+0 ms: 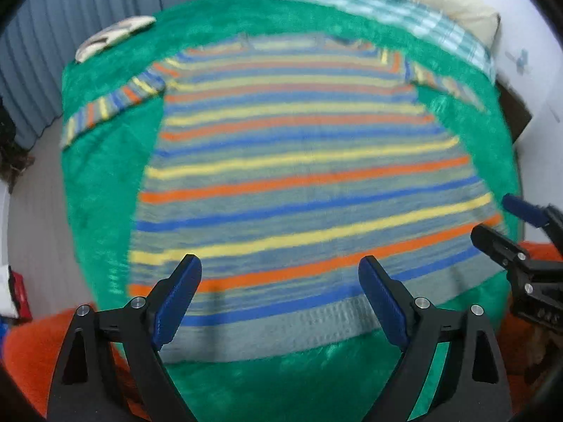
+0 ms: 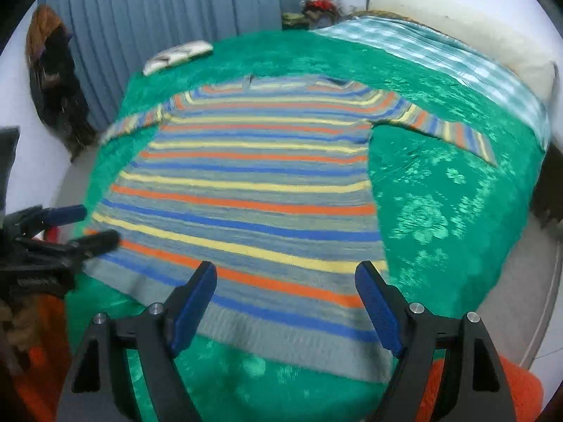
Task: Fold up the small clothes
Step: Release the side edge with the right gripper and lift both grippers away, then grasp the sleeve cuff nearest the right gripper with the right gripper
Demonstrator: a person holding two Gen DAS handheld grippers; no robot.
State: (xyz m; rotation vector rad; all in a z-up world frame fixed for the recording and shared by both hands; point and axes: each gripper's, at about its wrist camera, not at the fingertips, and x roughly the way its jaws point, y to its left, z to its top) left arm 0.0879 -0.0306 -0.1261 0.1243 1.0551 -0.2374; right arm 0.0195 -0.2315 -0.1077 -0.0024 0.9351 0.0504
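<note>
A bed (image 1: 105, 183) fills the room's middle, covered by one green plush blanket (image 2: 440, 183) with a pale flower pattern, and a pleated blue-grey curtain (image 2: 158, 17) hangs behind its far edge. One striped sweater (image 1: 299, 176) lies flat on the blanket, spread across the middle of the bed, its grey hem toward the near edge and its neckline toward the far edge. Its stripes run orange, yellow, blue and grey, and its two sleeves stretch outward toward the left and right edges of the bed. One small folded pale cloth (image 1: 112, 35) sits near the far left corner. One teal checked sheet (image 2: 440, 52) and one cream pillow (image 2: 475, 42) lie along the far right side. Two tools are in view. The left hand-held gripper (image 1: 279, 277) hovers over the hem near the near edge, jaws spread wide with nothing between its blue pads. The right hand-held gripper (image 2: 285, 279) hangs over the hem further right, jaws likewise wide and holding nothing. Orange fabric (image 2: 520, 387) shows below the near edge of the bed.
</note>
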